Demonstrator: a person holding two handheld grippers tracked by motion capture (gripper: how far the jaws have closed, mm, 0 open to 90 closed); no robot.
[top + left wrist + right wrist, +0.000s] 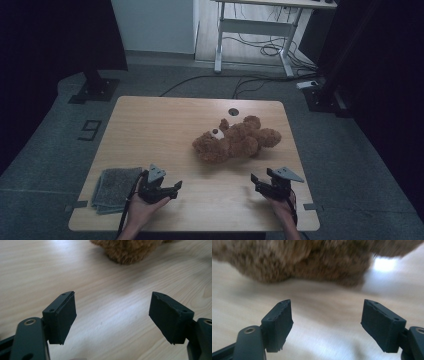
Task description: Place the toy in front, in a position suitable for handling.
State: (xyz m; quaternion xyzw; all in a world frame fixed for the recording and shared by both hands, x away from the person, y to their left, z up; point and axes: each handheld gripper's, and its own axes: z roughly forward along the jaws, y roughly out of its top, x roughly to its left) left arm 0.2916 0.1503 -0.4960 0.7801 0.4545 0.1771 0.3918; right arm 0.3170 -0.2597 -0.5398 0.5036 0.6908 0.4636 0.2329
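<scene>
Your left gripper (176, 186) near table (165, 125) edge, jaws wide, empty; right gripper (256, 181) likewise wide, empty; teddy bear (237, 140) lies beyond both; grey cloth (115, 187) at left.

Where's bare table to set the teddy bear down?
Free: the wide far-left stretch of the table, left of the teddy bear and beyond the grey cloth. Also the strip between left gripper and right gripper. Crowded: far right, near-left corner.

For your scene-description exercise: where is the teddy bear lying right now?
In the high view the brown teddy bear lies right of the table's centre, just below the round cable hole, ahead of the right gripper.
</scene>
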